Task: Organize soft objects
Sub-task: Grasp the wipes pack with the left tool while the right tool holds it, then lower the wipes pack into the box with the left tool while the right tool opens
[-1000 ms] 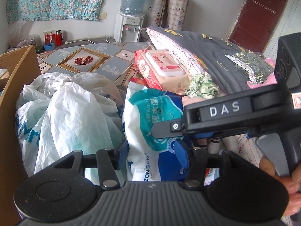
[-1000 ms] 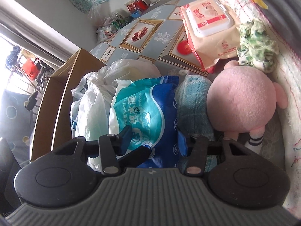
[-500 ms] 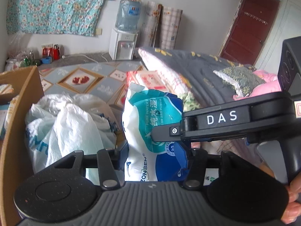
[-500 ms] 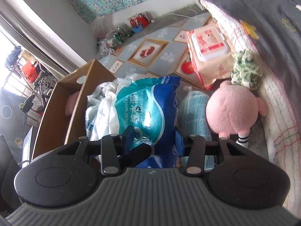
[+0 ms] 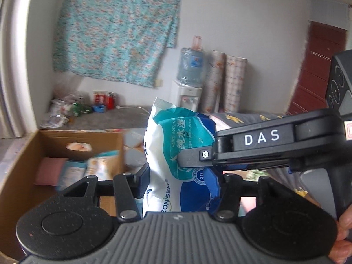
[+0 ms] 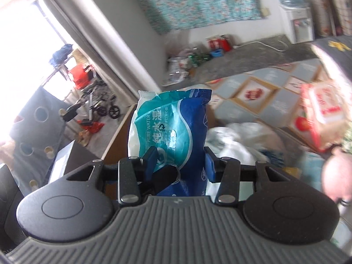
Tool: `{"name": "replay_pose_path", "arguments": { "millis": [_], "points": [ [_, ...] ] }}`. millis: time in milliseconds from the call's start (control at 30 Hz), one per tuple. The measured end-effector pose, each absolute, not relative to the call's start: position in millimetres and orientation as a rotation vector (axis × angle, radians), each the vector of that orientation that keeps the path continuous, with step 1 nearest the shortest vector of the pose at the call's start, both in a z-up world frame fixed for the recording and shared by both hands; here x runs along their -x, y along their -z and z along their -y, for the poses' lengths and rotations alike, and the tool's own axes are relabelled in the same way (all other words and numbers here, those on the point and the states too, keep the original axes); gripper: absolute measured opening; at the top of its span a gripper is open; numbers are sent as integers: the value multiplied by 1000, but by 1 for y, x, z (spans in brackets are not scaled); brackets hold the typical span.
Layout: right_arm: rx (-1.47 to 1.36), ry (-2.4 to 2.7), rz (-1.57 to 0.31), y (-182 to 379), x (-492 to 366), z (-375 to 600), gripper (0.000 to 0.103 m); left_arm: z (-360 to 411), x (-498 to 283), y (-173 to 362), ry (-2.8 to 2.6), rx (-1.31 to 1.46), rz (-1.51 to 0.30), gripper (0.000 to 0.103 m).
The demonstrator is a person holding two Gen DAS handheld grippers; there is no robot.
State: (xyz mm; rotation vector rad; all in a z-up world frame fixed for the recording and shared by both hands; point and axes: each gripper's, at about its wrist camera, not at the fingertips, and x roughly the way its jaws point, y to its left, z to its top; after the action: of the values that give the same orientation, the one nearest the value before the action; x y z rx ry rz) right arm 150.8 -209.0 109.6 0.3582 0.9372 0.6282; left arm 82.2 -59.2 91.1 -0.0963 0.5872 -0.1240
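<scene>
Left wrist view: left gripper (image 5: pixel 179 179) was clamped on the blue-white wet-wipes pack (image 5: pixel 173 158), held in the air beside the cardboard box (image 5: pixel 26 156); right gripper (image 5: pixel 193 159) gripped it too.

Right wrist view: right gripper (image 6: pixel 178 165) clamped the pack (image 6: pixel 171 129) above white plastic bags (image 6: pixel 237 140).

The wet-wipes pack (image 5: pixel 176 154) reads "PURE WATER" and "ZONSEN"; the right gripper (image 5: pixel 211 171) bears "DAS".
</scene>
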Motion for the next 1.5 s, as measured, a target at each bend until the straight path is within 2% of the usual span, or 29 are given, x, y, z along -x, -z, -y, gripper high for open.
{"name": "replay_pose_path", "arguments": {
  "millis": [233,567,733,1033,1133,1200,1267,1500],
  "points": [
    [-359,-736,-1040,-94,-175,112,44,-19,-95,-86,-8,138,-663,54],
    [-303,-643,-1273,-18,-194,56,46,-104,-143,3,74,358,-972,53],
    [-323,-662,-1255,-11,-200,65,46,-126,-160,58,51,447,-1142,53],
    [-341,-703,-1201,-22,-207,75,47,-121,-161,70,50,365,-1217,53],
    [-378,-727,-1186,-23,-206,78,47,-116,-164,79,55,327,-1281,42],
    [-398,-735,-1180,-23,-206,81,47,-114,-166,78,49,325,-1275,39],
    [-416,-735,-1178,-22,-208,84,47,-112,-169,75,35,320,-1252,27],
    [-432,-722,-1179,-19,-211,98,47,-114,-181,77,-16,380,-1210,25]
  ]
}}
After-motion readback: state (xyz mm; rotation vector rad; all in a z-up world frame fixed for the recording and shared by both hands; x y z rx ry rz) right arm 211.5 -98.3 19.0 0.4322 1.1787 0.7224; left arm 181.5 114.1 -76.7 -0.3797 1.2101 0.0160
